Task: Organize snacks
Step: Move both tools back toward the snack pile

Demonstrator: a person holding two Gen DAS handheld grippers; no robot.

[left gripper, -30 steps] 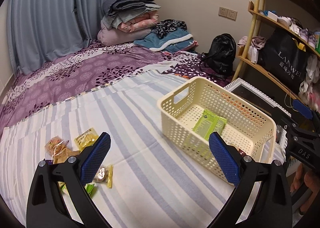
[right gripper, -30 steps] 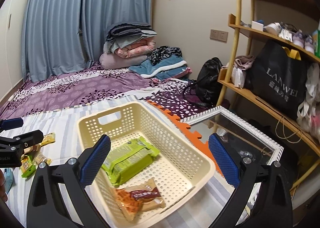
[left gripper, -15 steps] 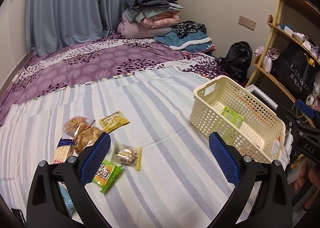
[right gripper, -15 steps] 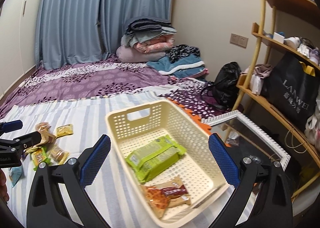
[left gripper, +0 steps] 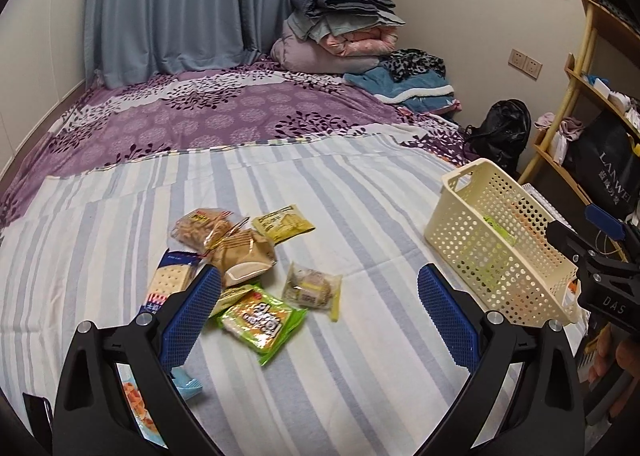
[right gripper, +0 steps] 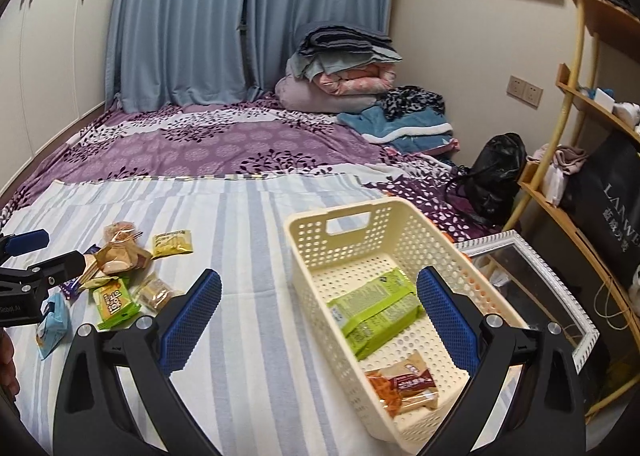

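We hold the left gripper [left gripper: 319, 310] spread and empty above loose snack packets [left gripper: 256, 280] at lower left; the right gripper [right gripper: 319, 310], likewise spread and empty, hangs over the cream basket [right gripper: 348, 222], centre-right, which holds a green packet [right gripper: 374, 306] and an orange-and-brown wafer packet [right gripper: 402, 386].

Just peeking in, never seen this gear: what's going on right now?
Left gripper and right gripper: jaws open, empty. Two packets in basket; loose snacks lie on the bedsheet. Nothing in the way.

Glossy plastic snack wrappers [left gripper: 260, 316] lie on matt striped cloth [left gripper: 360, 376] beside a perforated plastic basket [right gripper: 320, 276].
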